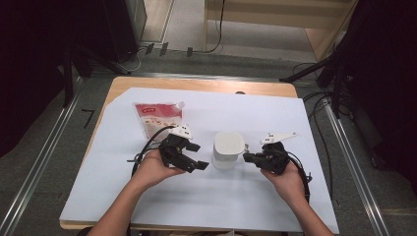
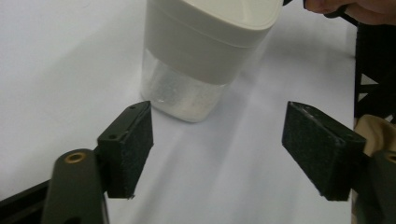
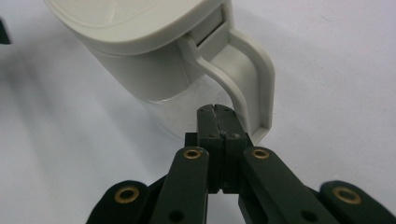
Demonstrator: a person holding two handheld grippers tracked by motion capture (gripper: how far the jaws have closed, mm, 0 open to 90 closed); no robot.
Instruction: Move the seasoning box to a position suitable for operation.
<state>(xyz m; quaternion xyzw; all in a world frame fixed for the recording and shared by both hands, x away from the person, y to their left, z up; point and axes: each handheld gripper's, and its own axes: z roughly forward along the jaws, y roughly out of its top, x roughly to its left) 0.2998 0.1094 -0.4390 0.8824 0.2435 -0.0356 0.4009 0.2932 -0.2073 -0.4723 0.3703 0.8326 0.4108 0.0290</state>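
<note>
Fingers, left: pads spread wide with bare white sheet between them, nothing pinched, the jug just ahead of the tips.
Fingers, right: pressed flat together, tips tucked into the loop of the jug's handle; whether they touch it I cannot tell.
Left gripper: low on the sheet, just beside the jug's left side, apart from it.
Right gripper: at the jug's right side, held level, its grey plate on top.
Jug: upright near the middle of the table, off-white lid and collar, clear lower wall with white grains inside.
Writing: the pouch has a red band with pale print, too small to read; nothing legible on the jug.
Pouch: flat on the sheet, behind the left gripper, well apart from the jug.
Edges: white sheet covers most of the wooden table, overhanging its near right corner.
Open room: wide bare sheet in front of the jug and behind it.
</note>
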